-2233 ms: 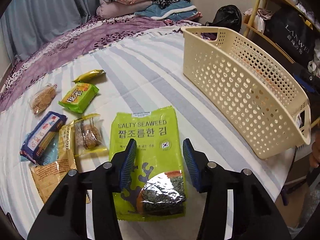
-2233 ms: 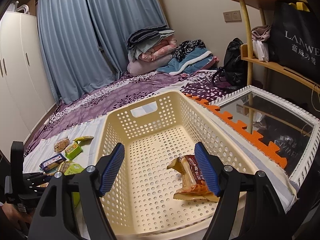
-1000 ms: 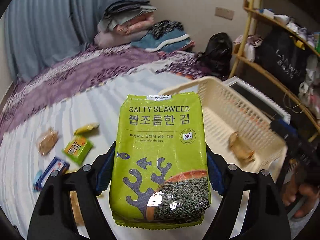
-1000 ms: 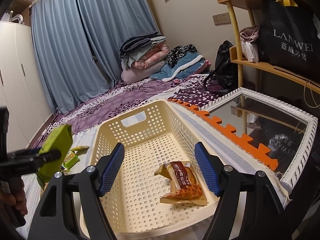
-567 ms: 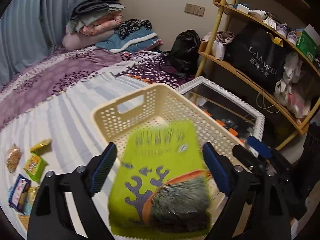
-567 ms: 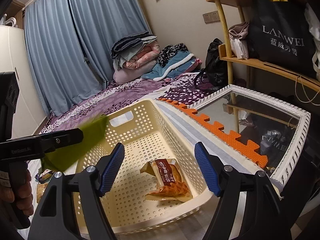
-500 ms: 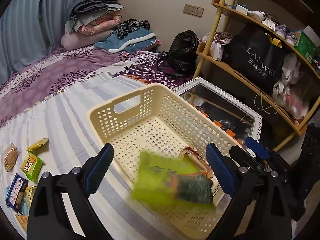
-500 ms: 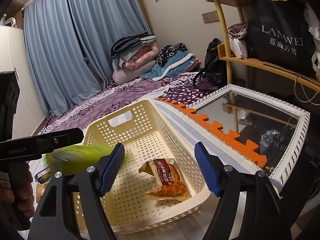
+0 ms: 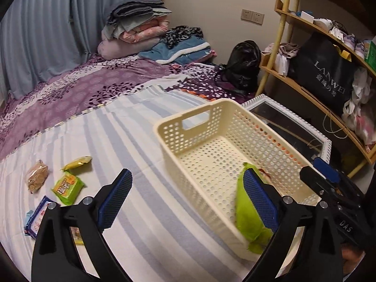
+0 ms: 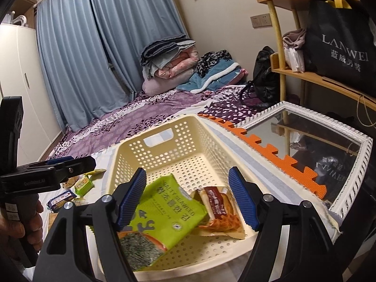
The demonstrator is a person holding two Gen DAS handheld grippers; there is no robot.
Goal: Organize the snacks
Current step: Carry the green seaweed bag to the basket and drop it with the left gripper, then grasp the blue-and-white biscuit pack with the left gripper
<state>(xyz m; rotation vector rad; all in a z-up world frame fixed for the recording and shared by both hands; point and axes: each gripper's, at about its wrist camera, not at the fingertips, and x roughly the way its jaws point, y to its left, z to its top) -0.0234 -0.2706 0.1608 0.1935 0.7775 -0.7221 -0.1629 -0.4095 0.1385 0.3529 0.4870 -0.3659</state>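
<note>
The green seaweed bag (image 10: 164, 213) lies tilted in the near end of the cream perforated basket (image 10: 164, 155), partly on a brown-red pastry packet (image 10: 218, 209). In the left wrist view the seaweed bag (image 9: 244, 211) leans on the basket (image 9: 188, 138) wall. My left gripper (image 9: 186, 176) hangs above the basket's left side, its jaws opening with nothing between them. My right gripper (image 10: 187, 172) stands open over the basket's near end, above both packets and apart from them. Loose snacks stay on the striped cloth: a green packet (image 9: 67, 188), a yellow one (image 9: 77, 162), a blue one (image 9: 37, 216).
A white-framed mirror (image 10: 329, 141) lies right of the basket, past an orange foam mat edge (image 10: 270, 145). A wooden shelf with a black bag (image 10: 338, 47) stands at the right. Folded bedding (image 9: 138, 28) sits on the purple bed behind.
The left gripper carried the seaweed bag from the cloth to above the basket and opened. The bag fell into the basket beside the pastry packet. The right gripper stayed put.
</note>
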